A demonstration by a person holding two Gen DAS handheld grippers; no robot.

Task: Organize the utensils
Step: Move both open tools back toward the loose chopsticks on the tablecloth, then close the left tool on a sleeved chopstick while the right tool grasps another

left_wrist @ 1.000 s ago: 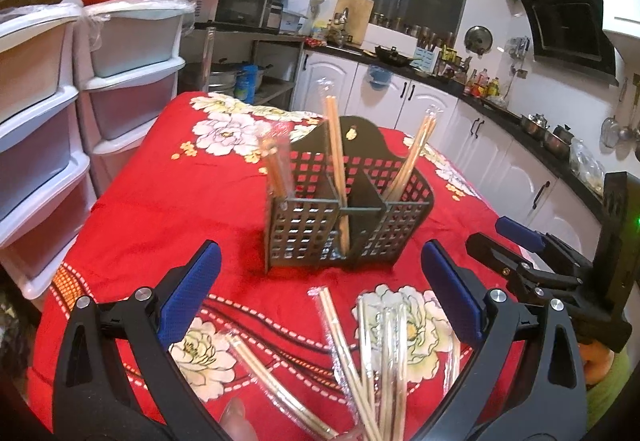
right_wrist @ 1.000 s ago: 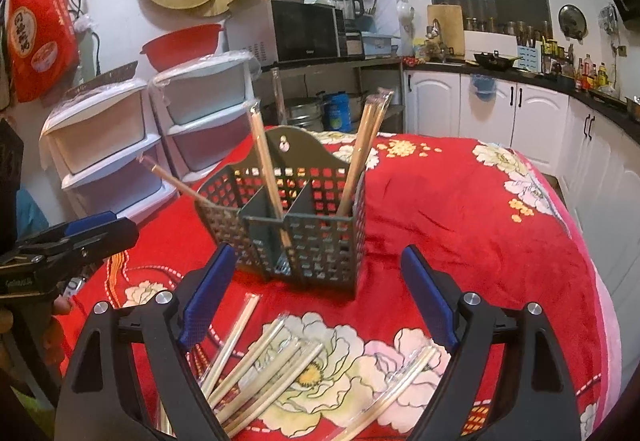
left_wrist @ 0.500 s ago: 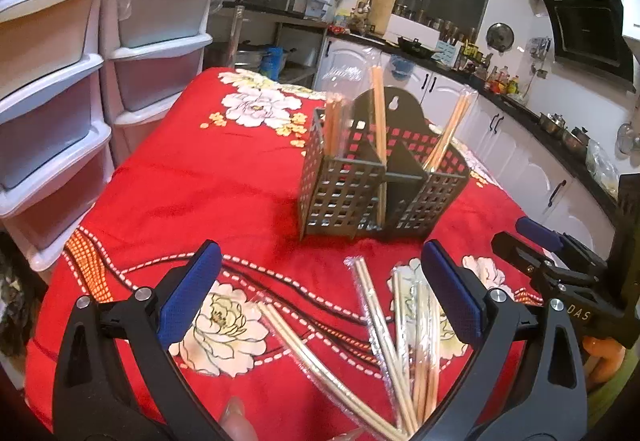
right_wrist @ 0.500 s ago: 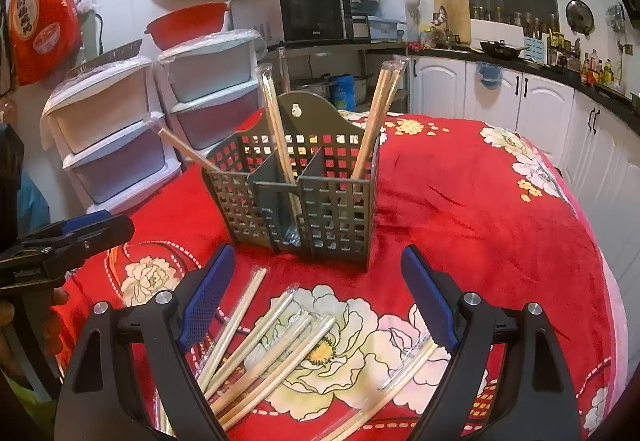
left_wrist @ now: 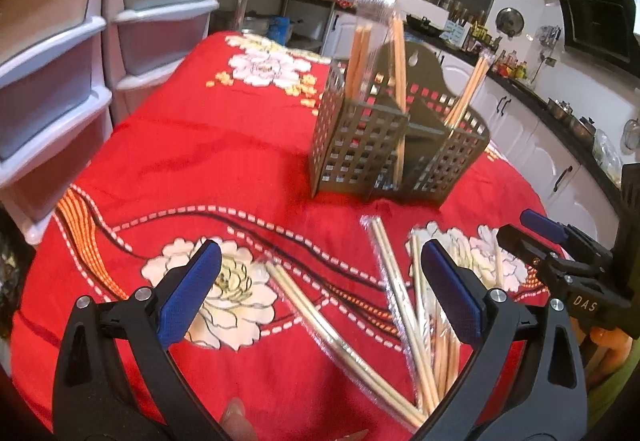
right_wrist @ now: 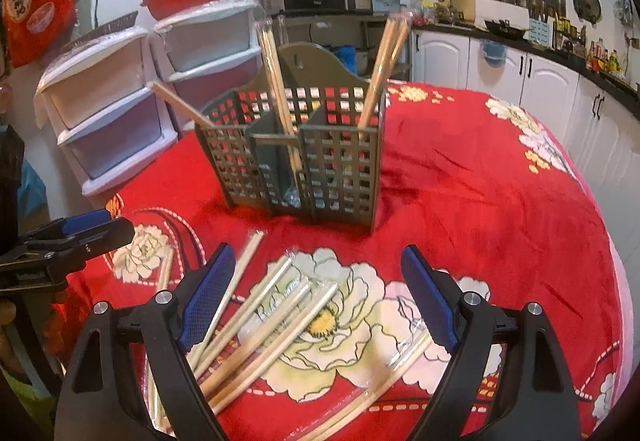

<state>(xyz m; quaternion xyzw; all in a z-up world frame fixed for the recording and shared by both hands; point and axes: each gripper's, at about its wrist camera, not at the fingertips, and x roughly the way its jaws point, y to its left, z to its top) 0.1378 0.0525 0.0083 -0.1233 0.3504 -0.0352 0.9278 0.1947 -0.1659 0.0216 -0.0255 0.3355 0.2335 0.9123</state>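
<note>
A grey lattice utensil caddy (left_wrist: pixel 396 157) (right_wrist: pixel 304 157) stands on the red flowered tablecloth and holds a few wrapped chopstick pairs upright. Several wrapped chopstick pairs (left_wrist: pixel 404 305) (right_wrist: pixel 264 317) lie loose on the cloth in front of it. My left gripper (left_wrist: pixel 316 289) is open and empty, above the loose chopsticks. My right gripper (right_wrist: pixel 316 297) is open and empty, also over the loose chopsticks. Each gripper shows at the edge of the other's view: the right one (left_wrist: pixel 560 253), the left one (right_wrist: pixel 68 237).
White plastic drawer units (left_wrist: pixel 60 53) (right_wrist: pixel 120 97) stand beside the table on the left. Kitchen counters and white cabinets (right_wrist: pixel 540 81) run behind. The table's cloth (left_wrist: pixel 200 145) drops off at the near and side edges.
Both grippers have drawn back from the caddy and tilted down, so more loose chopsticks show beneath them. The left view has shifted left. Both stay open.
</note>
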